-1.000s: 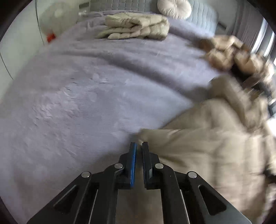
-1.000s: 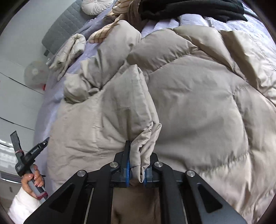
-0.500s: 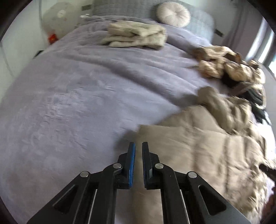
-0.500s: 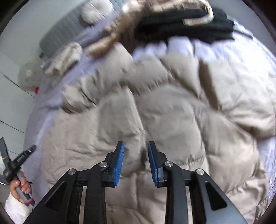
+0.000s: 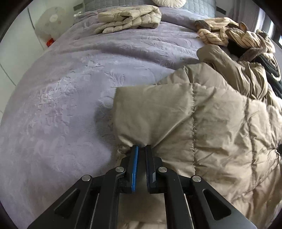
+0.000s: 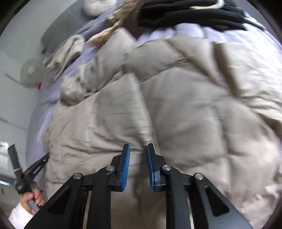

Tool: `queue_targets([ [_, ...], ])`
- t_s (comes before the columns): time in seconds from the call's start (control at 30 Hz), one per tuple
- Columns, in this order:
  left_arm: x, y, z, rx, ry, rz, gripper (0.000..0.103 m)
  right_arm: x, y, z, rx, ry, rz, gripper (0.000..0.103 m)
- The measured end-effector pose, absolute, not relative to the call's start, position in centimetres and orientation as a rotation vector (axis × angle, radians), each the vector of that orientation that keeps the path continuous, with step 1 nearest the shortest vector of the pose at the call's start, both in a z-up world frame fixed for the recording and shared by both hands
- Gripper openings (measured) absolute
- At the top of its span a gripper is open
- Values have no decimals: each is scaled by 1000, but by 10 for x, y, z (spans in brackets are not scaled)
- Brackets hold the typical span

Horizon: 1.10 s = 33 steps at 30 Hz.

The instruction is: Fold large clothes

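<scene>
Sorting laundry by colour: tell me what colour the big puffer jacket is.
Beige, the puffer jacket; clearest in the left wrist view.

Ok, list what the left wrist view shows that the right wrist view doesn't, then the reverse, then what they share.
Left wrist only: the left tool seen close up, shut at the beige puffer coat's edge.

Right wrist only: the right tool, its jaws apart over the coat and just closing slightly, nothing between them; a hand gripping the left tool's handle.

Both: the coat, purple blanket, folded beige jacket, black garment, fan.

Round cushion (image 5: pixel 169 1), white fan (image 5: pixel 52 19)
</scene>
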<state>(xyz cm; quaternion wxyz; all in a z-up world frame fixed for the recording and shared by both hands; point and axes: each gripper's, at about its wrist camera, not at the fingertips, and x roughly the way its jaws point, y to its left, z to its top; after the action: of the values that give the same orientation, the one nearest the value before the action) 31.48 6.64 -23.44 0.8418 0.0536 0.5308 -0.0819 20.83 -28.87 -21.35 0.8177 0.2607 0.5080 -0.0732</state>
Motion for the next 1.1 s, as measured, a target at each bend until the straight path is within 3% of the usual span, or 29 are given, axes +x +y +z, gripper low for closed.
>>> queue_targets([
  [0.13, 302, 61, -220, 111, 1133, -184, 9, 185, -307, -203, 621, 1076, -152, 28],
  [0.2, 289, 52, -214, 131, 1147, -195, 9, 173, -313, -198, 636, 1072, -140, 42],
  [0.27, 275, 41, -208, 143, 1151, -209, 9, 161, -315, -193, 641, 1070, -134, 49],
  [0.57, 215, -7, -200, 130, 1191, -270, 9, 98, -332, -192, 717, 1104, -93, 61],
  [0.67, 203, -23, -202, 146, 1215, -289, 9, 83, -341, -193, 748, 1103, -95, 73],
  [0.8, 192, -44, -201, 166, 1224, -315, 10, 68, -353, -193, 773, 1098, -98, 76],
  [0.83, 189, -49, -200, 165, 1224, -323, 29, 65, -356, -193, 779, 1095, -95, 78],
  [0.87, 187, -55, -200, 168, 1226, -322, 92, 63, -359, -192, 783, 1093, -94, 82],
  [0.9, 185, -59, -199, 177, 1228, -304, 101, 60, -362, -192, 789, 1086, -91, 84],
  [1.1, 176, -97, -191, 235, 1181, -326, 102, 47, -383, -188, 843, 1043, -84, 87],
])
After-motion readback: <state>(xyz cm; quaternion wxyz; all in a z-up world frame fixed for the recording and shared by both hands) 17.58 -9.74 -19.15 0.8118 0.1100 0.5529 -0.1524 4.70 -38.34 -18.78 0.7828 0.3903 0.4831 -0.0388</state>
